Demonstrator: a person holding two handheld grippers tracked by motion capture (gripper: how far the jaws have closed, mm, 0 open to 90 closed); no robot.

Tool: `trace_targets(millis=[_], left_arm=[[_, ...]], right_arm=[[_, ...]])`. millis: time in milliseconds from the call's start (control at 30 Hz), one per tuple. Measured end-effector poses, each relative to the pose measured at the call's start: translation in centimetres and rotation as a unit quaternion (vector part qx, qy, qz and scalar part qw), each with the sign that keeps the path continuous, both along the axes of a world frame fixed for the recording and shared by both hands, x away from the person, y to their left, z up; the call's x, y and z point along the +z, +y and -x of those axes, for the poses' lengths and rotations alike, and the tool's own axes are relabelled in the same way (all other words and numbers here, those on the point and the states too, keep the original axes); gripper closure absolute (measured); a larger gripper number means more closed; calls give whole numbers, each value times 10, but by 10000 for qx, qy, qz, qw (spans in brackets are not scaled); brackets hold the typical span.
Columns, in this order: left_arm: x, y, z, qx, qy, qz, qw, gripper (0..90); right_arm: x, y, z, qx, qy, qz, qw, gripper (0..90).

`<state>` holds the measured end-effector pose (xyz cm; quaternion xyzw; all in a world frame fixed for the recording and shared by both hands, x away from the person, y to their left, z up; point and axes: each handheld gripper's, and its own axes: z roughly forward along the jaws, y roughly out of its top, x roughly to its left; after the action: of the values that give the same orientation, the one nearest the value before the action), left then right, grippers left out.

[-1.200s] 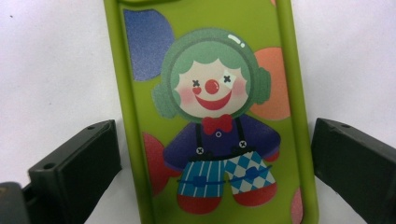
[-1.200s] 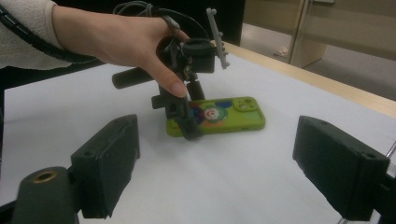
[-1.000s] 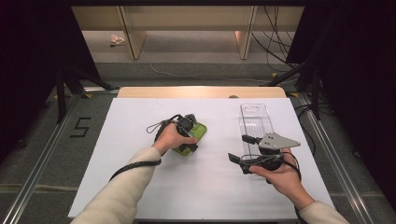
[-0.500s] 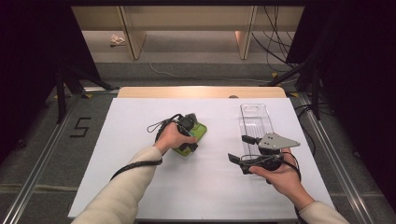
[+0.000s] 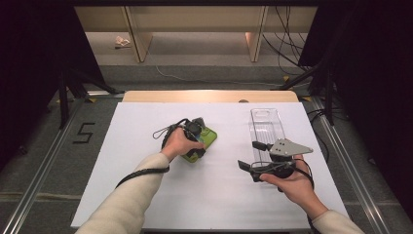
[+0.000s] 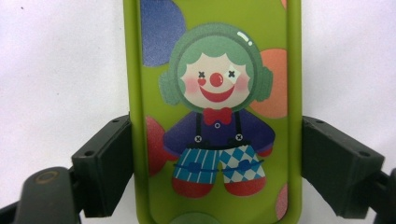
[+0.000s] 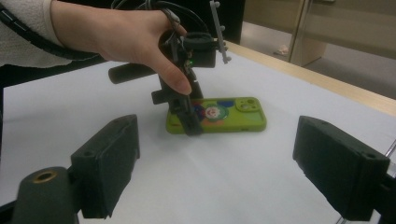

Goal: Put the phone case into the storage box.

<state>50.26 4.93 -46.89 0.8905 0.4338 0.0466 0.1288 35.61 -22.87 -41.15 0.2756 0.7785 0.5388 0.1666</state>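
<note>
Barely anything has moved since a second ago: both hands sit in the same spots, so this looks like a pause just ahead of a grab, not a step finished.

High view: the left gripper [image 5: 195, 141] is down over the lime-green plastic phone case with the cartoon clown print [image 5: 208, 138], which lies flat on the white table sheet [image 5: 146, 122]. The left hand [image 5: 179, 143] wraps the handle from above, forearm reaching in diagonally. The right gripper [image 5: 255, 156] hangs off to the right, well apart from the case, cradled from below in the right hand [image 5: 291, 181]. Just beyond it lies a clear plastic tray [image 5: 266, 124].

Left gripper view: the jaws straddle the case [image 6: 215, 112] at its long edges. The left one looks to be touching, the right shows a sliver of gap, so I'd call them apart, not yet squeezing (close, though).

Right gripper view: its own jaws stand wide apart with nothing between them, pointed across at the case [image 7: 233, 116] and the left gripper [image 7: 187, 109] planted on its near end.

My guess is the next bit is closing on the case.
</note>
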Motion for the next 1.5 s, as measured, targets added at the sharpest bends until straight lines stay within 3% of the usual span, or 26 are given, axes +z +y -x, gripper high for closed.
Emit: trace_targets(millis=[533, 967, 1100, 1267, 1400, 1433, 1500], left_arm=[[0, 3, 2, -11, -70, 110, 9999, 165], [3, 13, 8, -14, -398, 372, 9985, 165], [6, 18, 12, -40, -667, 565, 9962, 164], [7, 22, 16, -12, -818, 706, 9941, 164], [8, 31, 23, 14, -1065, 917, 9901, 164], [8, 31, 23, 14, -1065, 917, 9901, 164], [8, 36, 27, 55, -1201, 1035, 9873, 164]], right_arm=[[0, 0, 0, 10, -3, 9, 10000, 158], [-1, 0, -1, -6, 12, 28, 10000, 158], [-2, 0, -1, -7, 9, 33, 10000, 158], [-2, 1, -1, -12, 7, 25, 10000, 158], [-2, 0, -1, -12, 16, 25, 10000, 158], [-3, 1, -1, -18, 22, 23, 10000, 158], [-3, 1, -1, -18, 30, 36, 10000, 158]])
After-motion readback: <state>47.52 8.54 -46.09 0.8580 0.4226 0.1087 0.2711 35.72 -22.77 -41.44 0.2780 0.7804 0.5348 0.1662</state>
